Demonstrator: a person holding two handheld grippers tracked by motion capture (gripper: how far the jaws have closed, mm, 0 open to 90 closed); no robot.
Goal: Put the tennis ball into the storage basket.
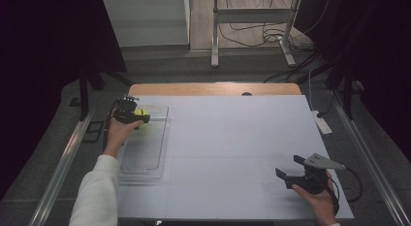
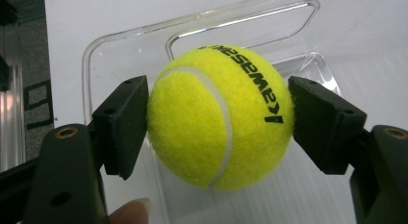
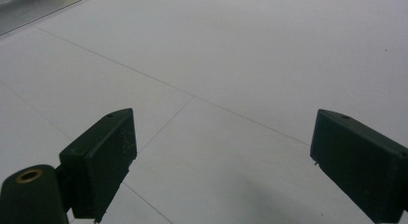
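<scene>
**Operator:** Report any readable marking on the tennis ball [image 2: 219, 116].

**Inspector:** In the left gripper view the yellow-green ball carries one line of black capital lettering, running upside down across its upper right face and ending in a small arrow-like mark. The letters are too distorted to read as a word with certainty. A white seam curves down the middle of the ball.

**Operator:** State of the left gripper [image 2: 219, 123].

**Inspector:** Its two black jaws are closed on the ball, one pad pressed against each side at about mid-height. The ball fills the gap between them. A fingertip [image 2: 131, 212] shows at the near edge of that view.

**Operator:** Location of the ball.

**Inspector:** In the high view the ball [image 1: 141, 112] is held at the far end of the clear plastic tray [image 1: 145, 160], which lies along the left side of the white table [image 1: 232, 138]. Whether the ball touches the tray floor cannot be told.

**Operator:** State of the right gripper [image 1: 290, 168].

**Inspector:** It is at the near right corner of the table, well apart from the tray. Its jaws stand wide apart with nothing between them; the right gripper view shows bare table surface beyond the pads.
</scene>
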